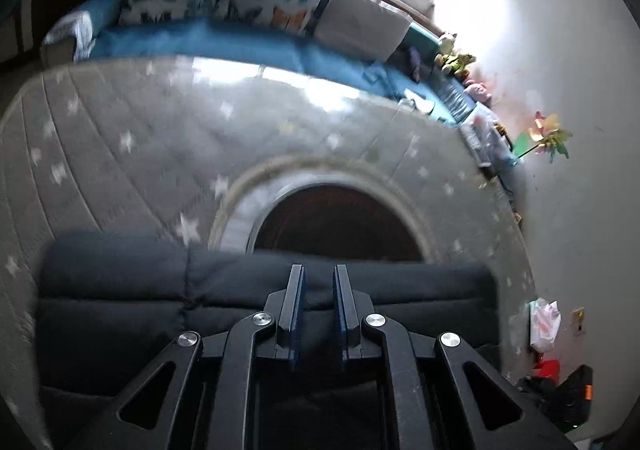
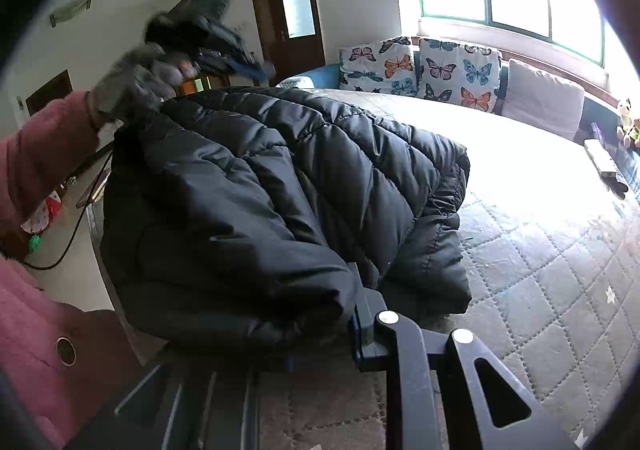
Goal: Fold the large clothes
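Black puffer jacket (image 2: 288, 186) was seen bunched on quilted bed (image 2: 560, 270), near its edge, partly folded. Long axis judged running from lower corner toward far left. Right gripper (image 2: 348, 334) was clamped on near corner of jacket. Left gripper (image 1: 319, 274) was held empty, jaws narrow, above jacket. Advice: corner to be kept pinched, layers to be laid square, edges aligned.

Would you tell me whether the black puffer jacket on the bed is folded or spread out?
Folded, at least partly: the black puffer jacket lies doubled over itself in layers on the bed, with the right gripper clamped on its near edge.
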Demonstrator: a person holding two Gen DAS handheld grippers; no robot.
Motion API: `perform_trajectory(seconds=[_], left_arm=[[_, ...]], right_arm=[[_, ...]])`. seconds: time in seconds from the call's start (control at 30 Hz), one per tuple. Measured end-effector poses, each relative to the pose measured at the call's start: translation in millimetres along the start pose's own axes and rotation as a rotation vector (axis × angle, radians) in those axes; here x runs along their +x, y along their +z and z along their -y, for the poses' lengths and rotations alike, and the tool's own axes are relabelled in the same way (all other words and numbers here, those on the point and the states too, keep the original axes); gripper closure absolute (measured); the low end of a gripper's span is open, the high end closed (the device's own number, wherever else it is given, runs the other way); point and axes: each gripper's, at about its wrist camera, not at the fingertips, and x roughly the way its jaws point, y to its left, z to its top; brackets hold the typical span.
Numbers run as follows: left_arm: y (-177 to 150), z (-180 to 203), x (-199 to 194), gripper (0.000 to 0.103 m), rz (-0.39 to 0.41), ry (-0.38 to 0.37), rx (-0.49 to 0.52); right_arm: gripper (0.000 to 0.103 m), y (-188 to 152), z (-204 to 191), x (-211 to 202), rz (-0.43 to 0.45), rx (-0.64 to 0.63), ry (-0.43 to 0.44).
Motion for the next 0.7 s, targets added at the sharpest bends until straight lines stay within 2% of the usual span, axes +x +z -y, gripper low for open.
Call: perform_trajectory(seconds=[0.2,0.3,0.37,0.4,0.53,0.63,0.7], left_arm=[[-40,-30,23,0.088,0.002,-0.03,0.026],[-58,-34,21,0.088,0.019,-0.029,0.06],[-70,-36,16,0.088,0.036,-0.034,0.074],[-75,-40,13,0.088,0.04,-0.044,0.072],[-92,-48,5,0.088,0.057,-0.093,0.061],[-104,-49,1,0.088,0.072,-0.094,0.093],[-110,-47,-3,0.088,0.077,-0.083,0.117]], right_arm=[[0.076,3,-10,-14,0.015,-0.044,-0.039],[0.068,5,-22,-29,0.016,-0.08,-0.099],[0.059,3,-29,-43,-0.002,-0.105,-0.147],[0.059,0,-30,-51,-0.007,-0.107,-0.158],[0.059,-5,-21,-89,-0.006,0.008,-0.217],[0.058,8,-19,-115,0.023,0.067,-0.284],[0.051,26,-24,-121,0.047,0.071,-0.3]])
